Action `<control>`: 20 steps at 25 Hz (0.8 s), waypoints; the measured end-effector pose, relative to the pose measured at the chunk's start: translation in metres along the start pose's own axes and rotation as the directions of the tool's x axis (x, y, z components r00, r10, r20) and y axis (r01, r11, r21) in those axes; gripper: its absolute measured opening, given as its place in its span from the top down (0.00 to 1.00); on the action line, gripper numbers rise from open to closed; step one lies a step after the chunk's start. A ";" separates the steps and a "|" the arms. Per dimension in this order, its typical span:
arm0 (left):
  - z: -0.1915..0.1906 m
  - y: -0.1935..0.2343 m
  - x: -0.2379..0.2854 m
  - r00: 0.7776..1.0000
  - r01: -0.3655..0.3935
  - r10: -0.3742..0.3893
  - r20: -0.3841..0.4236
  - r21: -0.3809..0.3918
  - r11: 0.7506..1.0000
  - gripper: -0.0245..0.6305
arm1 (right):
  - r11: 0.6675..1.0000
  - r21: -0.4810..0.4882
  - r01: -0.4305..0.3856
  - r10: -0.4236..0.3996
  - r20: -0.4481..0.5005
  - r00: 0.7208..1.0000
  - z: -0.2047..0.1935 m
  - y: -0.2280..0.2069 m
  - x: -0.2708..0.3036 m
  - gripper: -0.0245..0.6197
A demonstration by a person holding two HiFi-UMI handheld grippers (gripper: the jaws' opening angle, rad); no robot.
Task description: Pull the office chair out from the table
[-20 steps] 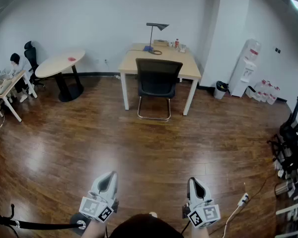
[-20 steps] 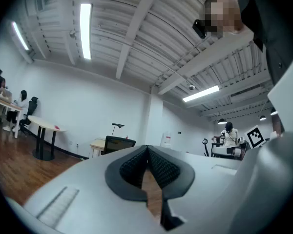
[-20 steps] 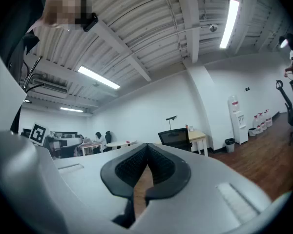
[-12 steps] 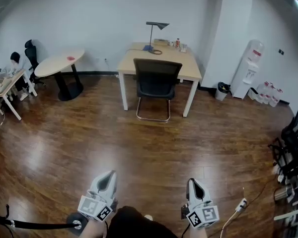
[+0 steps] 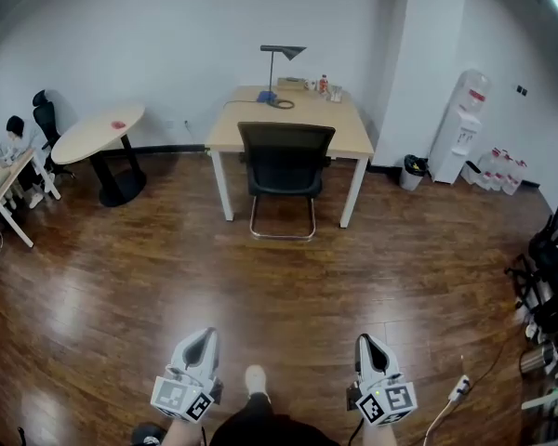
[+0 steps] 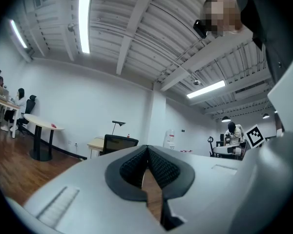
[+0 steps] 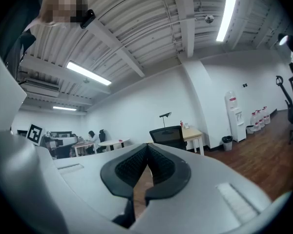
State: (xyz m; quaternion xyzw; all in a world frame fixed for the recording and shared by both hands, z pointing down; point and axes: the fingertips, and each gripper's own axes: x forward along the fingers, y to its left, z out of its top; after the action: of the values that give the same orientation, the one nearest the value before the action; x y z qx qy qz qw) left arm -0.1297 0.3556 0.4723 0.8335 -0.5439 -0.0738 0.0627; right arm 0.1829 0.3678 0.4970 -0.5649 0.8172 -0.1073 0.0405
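A black office chair (image 5: pixel 284 161) on a chrome sled base is tucked against the front of a light wooden table (image 5: pixel 288 117) at the far wall. It also appears small in the left gripper view as the chair (image 6: pixel 118 143) and in the right gripper view as the chair (image 7: pixel 168 136). My left gripper (image 5: pixel 201 345) and right gripper (image 5: pixel 366 347) sit at the bottom of the head view, far from the chair, both shut with nothing between the pads. Both point level toward the table.
A desk lamp (image 5: pixel 277 68) and small bottles stand on the table. A round-ended side table (image 5: pixel 95 133) is at the left, with a person seated beyond it. A water dispenser (image 5: pixel 459 124), bin (image 5: pixel 411 169) and equipment rack (image 5: pixel 549 277) line the right. A cable plug (image 5: pixel 459 388) lies on the wooden floor.
The view has advanced toward the table, so the chair and table look slightly bigger and nearer the centre. Both grippers stay shut and sit a little lower in the frame.
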 end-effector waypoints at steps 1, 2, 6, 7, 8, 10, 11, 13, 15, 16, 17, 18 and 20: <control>0.002 0.007 0.010 1.000 -0.001 0.001 0.003 0.001 1.000 0.96 | 1.000 0.000 0.007 -0.007 0.004 1.000 0.003 -0.004 0.011 0.94; 0.004 0.013 0.020 1.000 0.002 -0.002 0.007 0.000 1.000 0.96 | 1.000 0.002 0.013 -0.013 0.008 1.000 0.005 -0.007 0.022 0.94; 0.016 0.040 0.059 0.999 0.018 -0.018 0.038 -0.005 1.000 0.96 | 1.000 0.003 0.012 -0.012 0.022 1.000 0.015 -0.011 0.067 0.94; 0.019 0.047 0.067 0.999 0.024 -0.024 0.041 -0.001 1.000 0.96 | 1.000 0.004 0.013 -0.013 0.026 1.000 0.017 -0.010 0.078 0.94; 0.021 0.055 0.075 0.999 0.029 -0.029 0.041 0.003 1.000 0.96 | 1.000 0.004 0.014 -0.014 0.030 0.999 0.020 -0.009 0.089 0.94; 0.023 0.071 0.091 0.999 0.039 -0.039 0.029 0.007 0.999 0.96 | 1.000 0.004 0.015 -0.016 0.036 0.999 0.023 -0.007 0.111 0.94; 0.022 0.079 0.099 0.999 0.043 -0.043 0.022 0.008 0.999 0.96 | 1.000 0.006 0.013 -0.013 0.039 0.999 0.024 -0.006 0.122 0.94; 0.021 0.094 0.112 0.999 0.052 -0.052 0.011 0.005 0.999 0.96 | 1.000 0.011 0.000 -0.001 0.045 0.999 0.024 -0.001 0.142 0.94; 0.020 0.105 0.121 0.998 0.064 -0.064 0.008 -0.003 0.998 0.96 | 1.000 0.023 -0.013 0.012 0.045 0.999 0.023 0.005 0.158 0.94; 0.020 0.111 0.125 0.998 0.069 -0.069 0.006 -0.008 0.998 0.96 | 0.999 0.039 -0.018 0.016 0.046 0.999 0.023 0.007 0.165 0.94; 0.020 0.117 0.129 0.997 0.072 -0.072 0.003 -0.012 0.997 0.96 | 0.998 0.059 -0.022 0.019 0.047 0.999 0.023 0.009 0.171 0.94; 0.019 0.122 0.133 0.997 0.072 -0.072 -0.001 -0.015 0.997 0.96 | 0.997 0.076 -0.026 0.023 0.046 0.999 0.022 0.011 0.178 0.94; 0.015 0.132 0.139 0.998 0.064 -0.064 -0.011 -0.022 0.998 0.96 | 0.996 0.085 -0.032 0.029 0.036 0.999 0.019 0.014 0.189 0.94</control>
State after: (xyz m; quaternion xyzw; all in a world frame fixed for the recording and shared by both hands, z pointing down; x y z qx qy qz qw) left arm -0.1961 0.1748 0.4746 0.8503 -0.5157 -0.0768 0.0725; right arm 0.1059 0.1938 0.4861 -0.5519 0.8196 -0.1315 0.0803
